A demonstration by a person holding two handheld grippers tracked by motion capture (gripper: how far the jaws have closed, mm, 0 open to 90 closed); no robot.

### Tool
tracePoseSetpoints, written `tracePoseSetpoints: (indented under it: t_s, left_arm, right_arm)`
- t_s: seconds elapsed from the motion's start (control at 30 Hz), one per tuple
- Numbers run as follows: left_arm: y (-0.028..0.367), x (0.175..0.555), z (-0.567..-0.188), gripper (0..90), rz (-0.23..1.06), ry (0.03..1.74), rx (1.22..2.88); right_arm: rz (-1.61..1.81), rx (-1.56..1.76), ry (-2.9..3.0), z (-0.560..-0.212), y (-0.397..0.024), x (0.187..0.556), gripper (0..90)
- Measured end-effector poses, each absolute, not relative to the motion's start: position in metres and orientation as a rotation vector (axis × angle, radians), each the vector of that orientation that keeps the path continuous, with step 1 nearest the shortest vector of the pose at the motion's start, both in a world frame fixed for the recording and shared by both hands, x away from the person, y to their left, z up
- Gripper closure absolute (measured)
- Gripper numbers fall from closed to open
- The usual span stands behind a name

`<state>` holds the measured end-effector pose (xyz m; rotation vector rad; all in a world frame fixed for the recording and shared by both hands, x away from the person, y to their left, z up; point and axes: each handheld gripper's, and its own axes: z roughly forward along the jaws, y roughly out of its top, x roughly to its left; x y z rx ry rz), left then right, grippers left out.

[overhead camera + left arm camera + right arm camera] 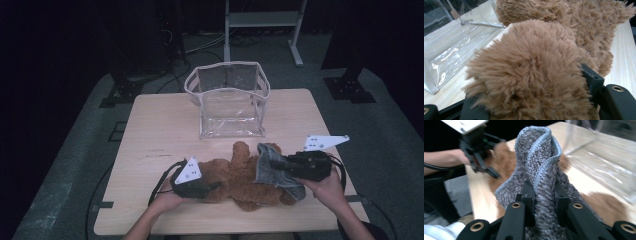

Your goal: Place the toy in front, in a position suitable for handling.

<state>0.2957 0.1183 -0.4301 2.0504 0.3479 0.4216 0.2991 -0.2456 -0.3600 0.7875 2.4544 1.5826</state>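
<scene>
A brown plush teddy bear (235, 177) lies on its side near the front of the wooden table (160, 125). My left gripper (212, 187) is shut on a rounded furry part of the bear (544, 50) at its left end, and the fur bulges between the jaws of this gripper (531, 97). My right gripper (281, 167) is shut on a grey knitted garment (267, 165) at the bear's right end. In the right gripper view the jaws (544, 192) pinch a raised fold of the knit (536, 152), with brown fur (606, 205) underneath.
A clear plastic bag (230, 100) with a white-trimmed open top stands upright behind the bear at the table's middle back. A pale metal stand (262, 20) rises from the floor beyond the table. Cables trail from both grippers over the front edge.
</scene>
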Motion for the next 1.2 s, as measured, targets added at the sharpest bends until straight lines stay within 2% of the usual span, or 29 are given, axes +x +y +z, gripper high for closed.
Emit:
tracePoseSetpoints:
  t_s: [0.2, 0.57, 0.87, 1.2]
  left_arm:
    - [0.105, 0.285, -0.434, 36.7, 0.474, 0.302, 2.037]
    - [0.104, 0.284, -0.434, 36.7, 0.482, 0.303, 2.029]
    - [0.1, 0.282, -0.434, 36.5, 0.497, 0.27, 2.036]
    - [0.101, 0.283, -0.434, 36.0, 0.488, 0.273, 2.036]
  right_arm:
    - [1.466, 0.787, 2.514, -0.374, -0.214, 0.306, 74.2]
    - [1.344, 1.099, 2.346, -0.395, -0.264, 0.35, 74.6]
    - [1.387, 0.919, 2.412, -0.378, -0.245, 0.326, 74.4]
    - [1.4, 1.06, 2.373, -0.39, -0.257, 0.346, 75.5]
